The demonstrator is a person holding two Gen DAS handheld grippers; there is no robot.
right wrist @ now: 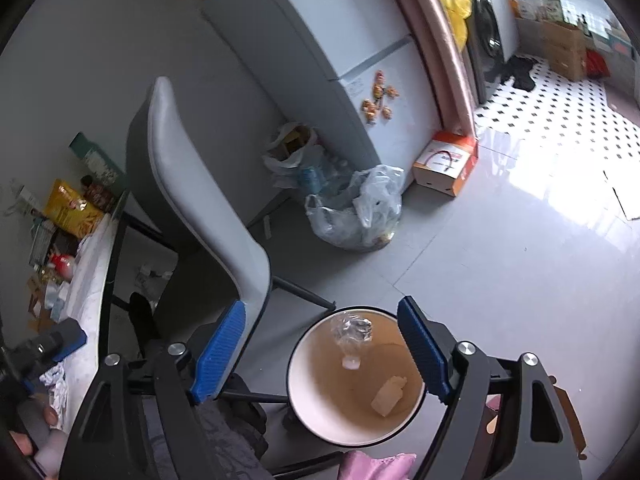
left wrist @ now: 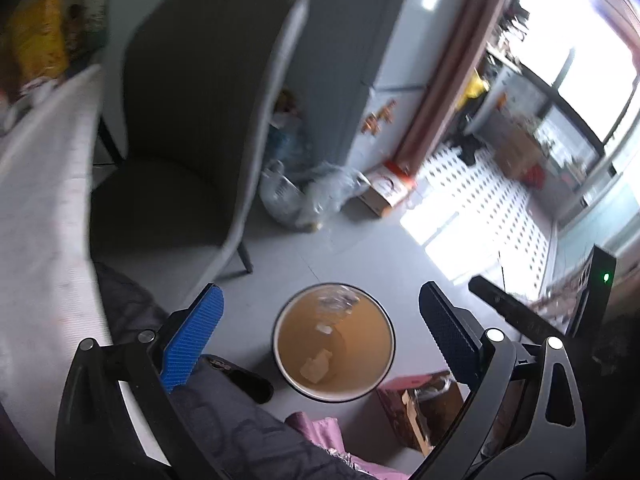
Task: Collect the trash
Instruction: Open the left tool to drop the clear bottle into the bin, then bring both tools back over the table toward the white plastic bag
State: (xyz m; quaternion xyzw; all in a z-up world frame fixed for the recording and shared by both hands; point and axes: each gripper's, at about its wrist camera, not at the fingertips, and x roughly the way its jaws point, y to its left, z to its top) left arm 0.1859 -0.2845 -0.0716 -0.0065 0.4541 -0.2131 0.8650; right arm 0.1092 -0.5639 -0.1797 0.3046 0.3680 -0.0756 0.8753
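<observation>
**A:** So, how far along does the collecting look?

**B:** Partly done, I'd judge. The round bin [right wrist: 356,376] on the floor already has trash in it: a crumpled clear plastic bottle [right wrist: 352,334] against the far inner wall, white cap pointing down, and a pale crumpled scrap [right wrist: 388,396] on the bottom nearer the right wall.

**A:** Just those two?

**B:** Two that I can count. The left view is blurred, but it shows the same pair.

**A:** And the tongs?

**B:** Both hang above the bin, tilted down at it. The left gripper [left wrist: 320,336] has its blue pads spread wide with nothing between them. The right gripper [right wrist: 320,354] is also spread, empty, its pads straddling the bin's left and right rim in view.

**A:** What's left, then?

**B:** Likely more. Left of the bin, beyond the one grey chair [right wrist: 208,208], the table [right wrist: 88,280] carries clutter: a yellow snack bag [right wrist: 70,208] and crumpled foil [right wrist: 56,384] near the edge. Whether those count as trash I can't tell. Behind the bin, one full clear plastic bag [right wrist: 356,208] sits by the fridge [right wrist: 320,40].
</observation>
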